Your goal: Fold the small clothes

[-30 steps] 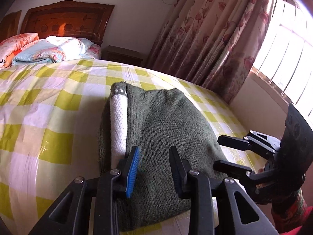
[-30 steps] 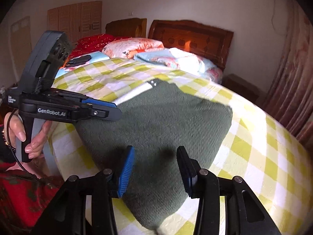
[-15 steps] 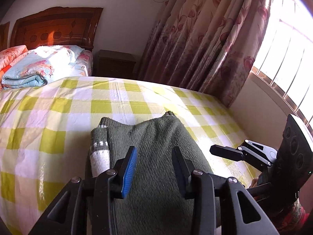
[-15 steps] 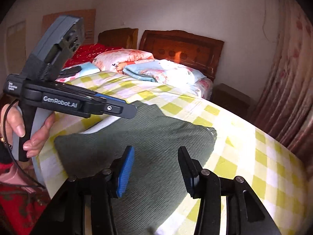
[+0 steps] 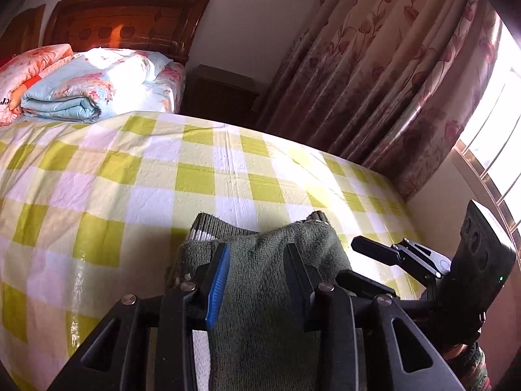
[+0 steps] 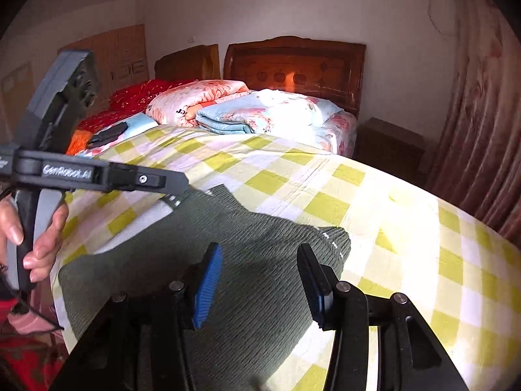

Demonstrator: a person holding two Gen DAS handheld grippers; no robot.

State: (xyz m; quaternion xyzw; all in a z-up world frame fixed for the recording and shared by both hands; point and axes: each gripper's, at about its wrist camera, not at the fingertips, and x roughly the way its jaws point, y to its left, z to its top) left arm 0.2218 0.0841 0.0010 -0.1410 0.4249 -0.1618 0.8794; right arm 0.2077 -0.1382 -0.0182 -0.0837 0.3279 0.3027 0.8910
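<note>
Left claw (image 5: 256, 249): jaws part-way in and just been closing. The green knitted jumper (image 5: 257, 299) fills the gap and spreads past both fingers. Cannot tell whether the pads press the cloth or only hang over it. Seen from the right wrist, this claw's tip sits at the jumper's far corner with the white stripe (image 6: 171, 200), apparently just above it. A hand (image 6: 42, 238) grips its handle at the left.

Right claw (image 6: 259, 248): released, jaws standing apart, nothing pinched. Jumper lies beneath and ahead; the claw's shadow falls on the knit, so judged clear of it.

Jumper location: on the bed, on the yellow check sheet (image 6: 390, 228), near the edge closest to the person, well apart from the folded quilts at the headboard.

Key relation: the cloth lies ahead of and below both claws. Long axis approx. across the right wrist view, i.e. along the bed's near edge (judgement; fisheye bends it). Left claw is nearer the striped corner; right claw is nearer the right-hand end with the white stitches (image 6: 338, 244).

Assessment: next fold prob. needs both ends taken together and carried across that axis. Left grip to be confirmed first.
</note>
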